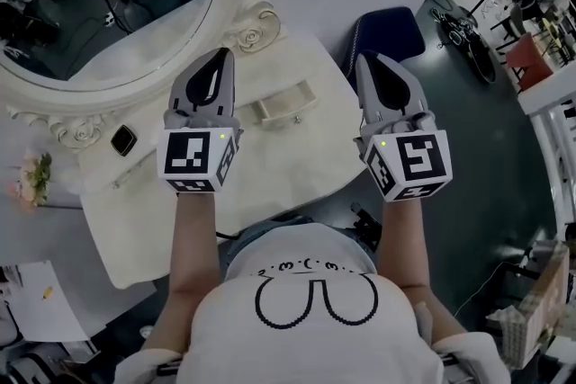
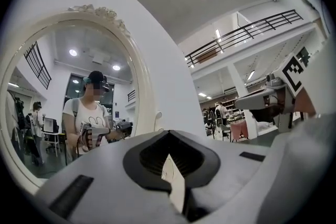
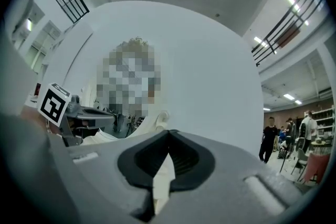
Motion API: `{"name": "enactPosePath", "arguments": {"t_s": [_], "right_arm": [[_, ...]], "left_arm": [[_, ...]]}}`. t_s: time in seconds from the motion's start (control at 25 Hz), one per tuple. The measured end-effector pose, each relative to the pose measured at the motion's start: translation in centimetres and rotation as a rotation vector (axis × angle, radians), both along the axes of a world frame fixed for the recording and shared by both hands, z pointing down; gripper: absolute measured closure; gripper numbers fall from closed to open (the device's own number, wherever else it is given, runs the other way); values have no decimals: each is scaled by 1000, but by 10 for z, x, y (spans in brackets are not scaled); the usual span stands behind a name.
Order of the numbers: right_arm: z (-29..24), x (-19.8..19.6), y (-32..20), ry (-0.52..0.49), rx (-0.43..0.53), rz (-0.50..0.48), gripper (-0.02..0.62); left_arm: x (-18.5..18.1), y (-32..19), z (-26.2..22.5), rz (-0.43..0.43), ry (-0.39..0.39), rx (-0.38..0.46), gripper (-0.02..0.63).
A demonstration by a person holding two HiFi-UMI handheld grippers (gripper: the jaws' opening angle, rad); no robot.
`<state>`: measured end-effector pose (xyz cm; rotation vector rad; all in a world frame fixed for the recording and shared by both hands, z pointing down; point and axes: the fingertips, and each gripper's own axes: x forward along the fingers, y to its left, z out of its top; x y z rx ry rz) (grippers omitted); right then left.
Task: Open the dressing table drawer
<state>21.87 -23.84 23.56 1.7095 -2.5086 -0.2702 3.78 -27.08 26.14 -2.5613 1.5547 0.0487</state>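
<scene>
The cream dressing table [image 1: 297, 166] stands under an oval mirror [image 1: 135, 31] in the head view. A small drawer [image 1: 284, 104] with a bar handle sticks out from its back section, between my two grippers. My left gripper [image 1: 220, 55] is raised above the table top, left of the drawer, jaws shut and empty. My right gripper [image 1: 368, 60] hovers over the table's right edge, also shut on nothing. Both point level at the mirror and the wall. In the left gripper view the tips [image 2: 169, 132] meet; so do the tips [image 3: 169, 132] in the right gripper view.
A small black square object [image 1: 123, 139] and a thin stick [image 1: 135, 168] lie on the table's left part. Pink flowers [image 1: 34, 180] stand at its far left. A dark blue chair [image 1: 389, 36] is behind the right edge. Cluttered shelves [image 1: 531, 22] fill the right side.
</scene>
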Motion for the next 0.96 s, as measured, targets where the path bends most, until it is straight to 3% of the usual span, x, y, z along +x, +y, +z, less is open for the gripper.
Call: {"name": "enactPosePath", "arguments": {"t_s": [0.96], "right_arm": [[6,-11,-3,-12,85,-1,600]], "left_arm": [[-11,2,2,9,-14,1,607]]}}
